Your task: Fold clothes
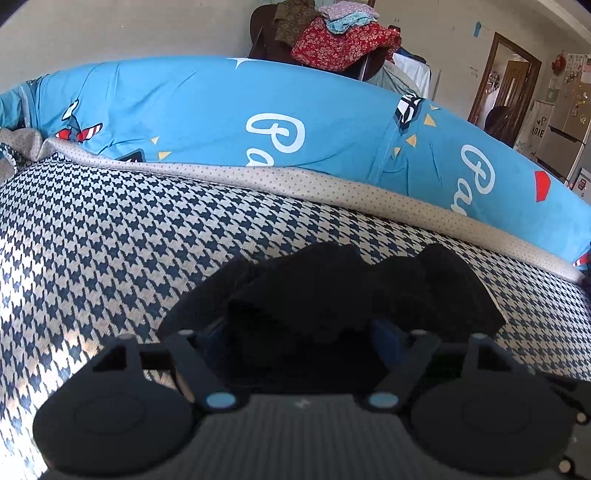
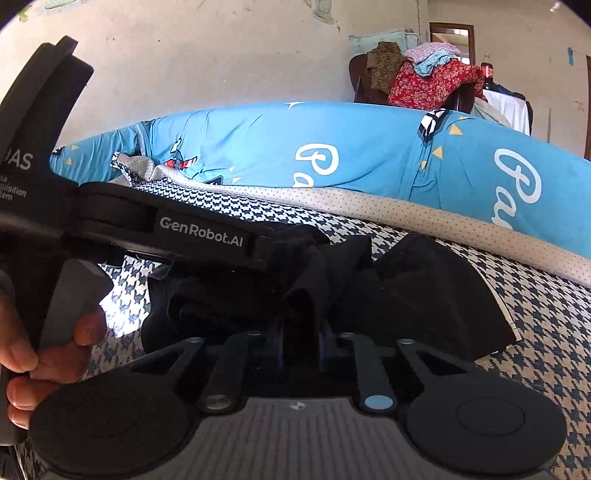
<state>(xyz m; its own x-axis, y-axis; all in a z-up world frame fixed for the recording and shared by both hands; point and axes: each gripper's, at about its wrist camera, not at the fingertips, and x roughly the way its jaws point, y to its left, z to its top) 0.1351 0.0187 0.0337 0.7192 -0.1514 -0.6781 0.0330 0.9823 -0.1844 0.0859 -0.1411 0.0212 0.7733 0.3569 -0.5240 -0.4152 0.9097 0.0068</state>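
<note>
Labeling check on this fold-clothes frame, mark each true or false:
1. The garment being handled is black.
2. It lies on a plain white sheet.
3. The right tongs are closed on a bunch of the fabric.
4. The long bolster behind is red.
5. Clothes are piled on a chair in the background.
1. True. The black garment is crumpled in front of both tongs.
2. False. It lies on a houndstooth cover, navy and white.
3. True. The right tongs stand narrow with black cloth pinched between them.
4. False. The bolster is blue with white lettering.
5. True. A pile of clothes sits on a dark chair by the wall.
</note>
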